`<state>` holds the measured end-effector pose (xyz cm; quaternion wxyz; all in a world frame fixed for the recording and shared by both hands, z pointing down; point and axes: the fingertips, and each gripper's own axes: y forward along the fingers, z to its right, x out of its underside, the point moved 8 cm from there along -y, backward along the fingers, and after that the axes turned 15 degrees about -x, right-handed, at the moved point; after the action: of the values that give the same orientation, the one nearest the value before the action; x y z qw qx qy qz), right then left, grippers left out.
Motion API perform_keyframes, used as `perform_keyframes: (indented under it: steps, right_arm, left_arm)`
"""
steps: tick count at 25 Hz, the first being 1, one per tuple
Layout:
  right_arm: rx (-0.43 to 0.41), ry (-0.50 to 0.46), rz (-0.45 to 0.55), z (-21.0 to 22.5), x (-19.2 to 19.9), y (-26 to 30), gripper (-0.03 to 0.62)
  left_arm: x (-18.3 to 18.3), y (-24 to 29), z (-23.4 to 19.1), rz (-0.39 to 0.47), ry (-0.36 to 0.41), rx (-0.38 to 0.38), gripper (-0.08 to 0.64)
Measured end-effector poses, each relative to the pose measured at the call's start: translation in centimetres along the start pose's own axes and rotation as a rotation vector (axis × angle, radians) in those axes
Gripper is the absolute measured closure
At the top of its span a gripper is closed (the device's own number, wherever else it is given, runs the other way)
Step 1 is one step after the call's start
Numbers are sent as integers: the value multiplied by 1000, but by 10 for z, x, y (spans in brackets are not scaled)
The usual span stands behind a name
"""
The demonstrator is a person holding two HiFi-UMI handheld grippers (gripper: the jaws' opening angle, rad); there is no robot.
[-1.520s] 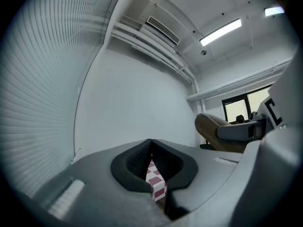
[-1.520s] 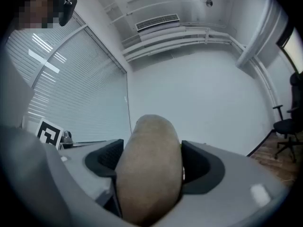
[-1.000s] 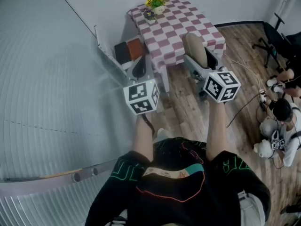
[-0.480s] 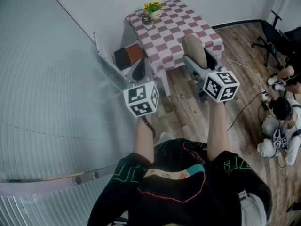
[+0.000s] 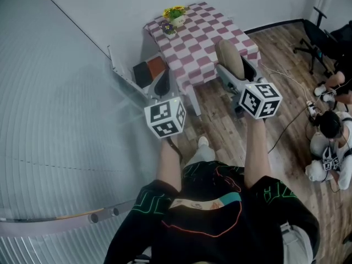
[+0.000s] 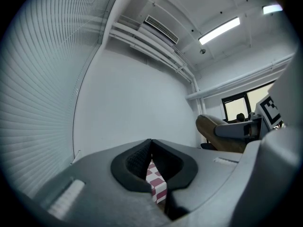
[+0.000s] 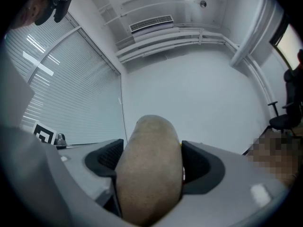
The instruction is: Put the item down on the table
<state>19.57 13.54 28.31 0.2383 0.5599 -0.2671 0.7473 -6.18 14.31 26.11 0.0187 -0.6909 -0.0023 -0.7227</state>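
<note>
A tan, oblong item (image 5: pixel 228 56) is clamped between the jaws of my right gripper (image 5: pixel 233 70), held in the air just short of the near edge of the table (image 5: pixel 212 34) with the red-and-white checked cloth. In the right gripper view the item (image 7: pixel 149 169) fills the gap of the right gripper (image 7: pixel 149 162). My left gripper (image 5: pixel 163 84) hangs beside the table's left corner, shut and empty. In the left gripper view, the left gripper (image 6: pixel 151 150) has its pads together, with a sliver of checked cloth (image 6: pixel 156 186) showing below them.
Two small flower pots (image 5: pixel 175 14) stand at the table's far left corner. A black and an orange object (image 5: pixel 149 69) lie beside the table by the wall. An office chair (image 5: pixel 318 36) and a person seated on the floor (image 5: pixel 330 142) are at the right, with cables (image 5: pixel 286 120) across the wooden floor.
Both grippers keep their grip and pose. The table has slid slightly up and left in the head view, and a shoe now shows on the floor between the arms.
</note>
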Motion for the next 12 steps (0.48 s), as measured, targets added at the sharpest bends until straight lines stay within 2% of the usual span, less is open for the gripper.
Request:
perform_keyframes:
  steps: [4, 8, 12]
  right_arm:
    - [13, -4, -5, 14, 4, 12, 206]
    - [38, -4, 9, 38, 6, 29, 206]
    - [49, -44, -27, 54, 10, 55, 206]
  left_arm:
    - [9, 20, -2, -10, -5, 2, 551]
    - [14, 50, 6, 11, 28, 40, 551]
    - [23, 85, 0, -10, -2, 41, 551]
